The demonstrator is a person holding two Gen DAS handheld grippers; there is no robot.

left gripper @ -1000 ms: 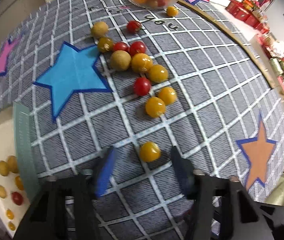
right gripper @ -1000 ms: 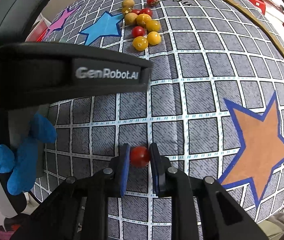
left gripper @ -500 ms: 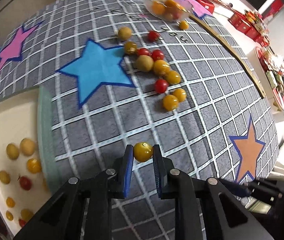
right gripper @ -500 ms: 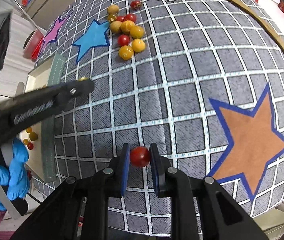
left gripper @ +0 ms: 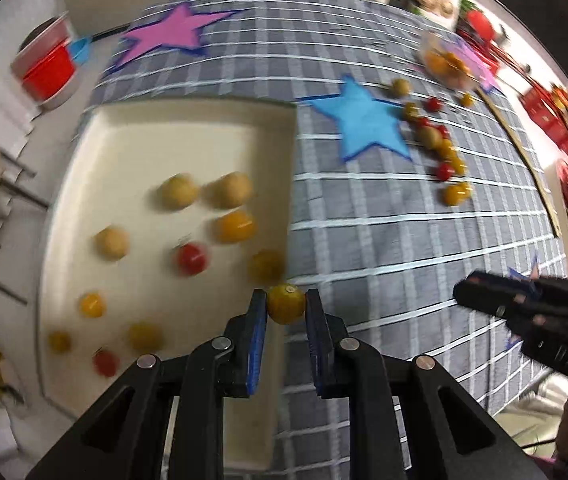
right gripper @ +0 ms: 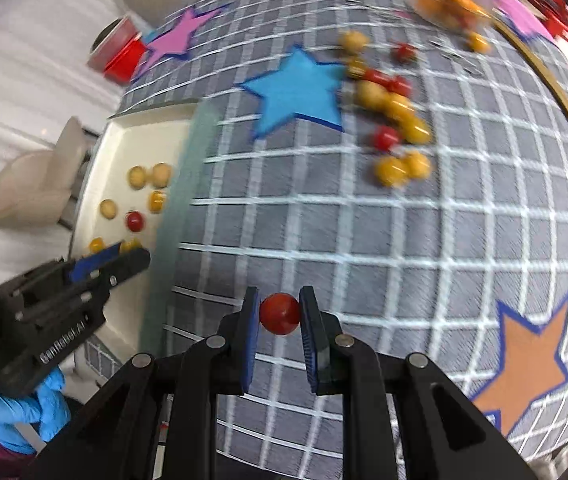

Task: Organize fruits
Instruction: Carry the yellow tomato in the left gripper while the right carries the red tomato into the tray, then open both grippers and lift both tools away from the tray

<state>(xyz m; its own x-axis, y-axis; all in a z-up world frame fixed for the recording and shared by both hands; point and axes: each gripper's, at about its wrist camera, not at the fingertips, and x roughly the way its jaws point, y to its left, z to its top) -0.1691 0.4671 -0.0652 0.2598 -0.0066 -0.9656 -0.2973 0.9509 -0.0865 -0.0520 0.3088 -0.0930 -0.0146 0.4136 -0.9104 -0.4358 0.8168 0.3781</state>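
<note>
Yellow cherry tomato pinched between blue pads of left gripper, above near right edge of cream tray. Red cherry tomato clamped in right gripper, over grey checked cloth. Tray holds about ten small fruits: yellow, tan, red, loosely spread. Loose cluster of fruits lies far right on cloth. Blurred clear bowl of fruit sits at far edge.
</note>
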